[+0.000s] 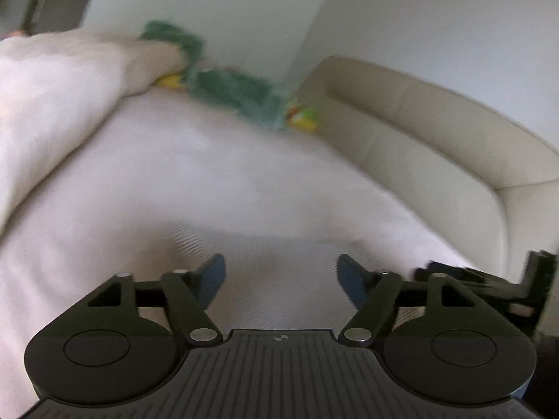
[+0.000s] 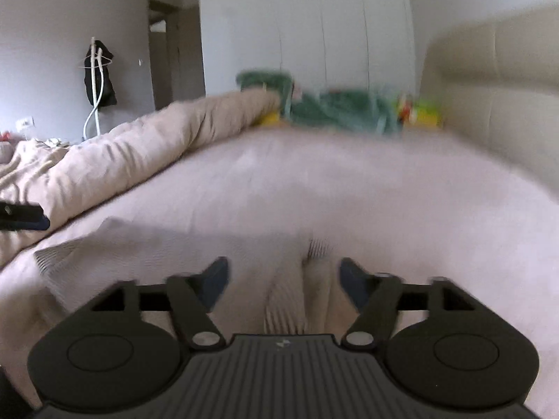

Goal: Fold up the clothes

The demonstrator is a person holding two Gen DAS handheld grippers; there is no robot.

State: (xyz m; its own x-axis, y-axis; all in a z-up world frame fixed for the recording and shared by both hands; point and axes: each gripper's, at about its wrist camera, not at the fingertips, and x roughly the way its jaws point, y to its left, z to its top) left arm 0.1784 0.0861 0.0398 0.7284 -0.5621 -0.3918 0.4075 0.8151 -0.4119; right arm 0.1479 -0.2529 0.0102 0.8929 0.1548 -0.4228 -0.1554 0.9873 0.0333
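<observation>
The left hand-held gripper [image 1: 279, 276] hovers over a bed with its two blue-padded fingers spread wide apart and nothing between them. Just below and ahead of it lies a pale ribbed garment [image 1: 265, 262], spread flat on the pinkish-white bed sheet [image 1: 195, 181]. At the right edge of this view part of the right hand-held gripper [image 1: 489, 279] shows as a dark, blurred shape. In the right wrist view, the right hand-held gripper [image 2: 283, 282] also has its fingers wide apart and holds nothing; a raised fold of the same ribbed garment [image 2: 290, 300] lies on the bed beneath the gap, clear of both pads as far as the blur allows. One blue fingertip of the left hand-held gripper [image 2: 24, 218] pokes in at the left edge. Further out, a beige duvet [image 2: 139, 153] is bunched along the left side of the bed, and a green plush toy [image 2: 335, 108] with yellow parts lies at the far end, near a padded cream headboard [image 2: 496, 104]. Beyond stand white wardrobe doors [image 2: 314, 28], and a dark garment [image 2: 99, 76] hangs on a white stand by the grey wall. No brand, label or writing can be read; both views are motion-blurred.
</observation>
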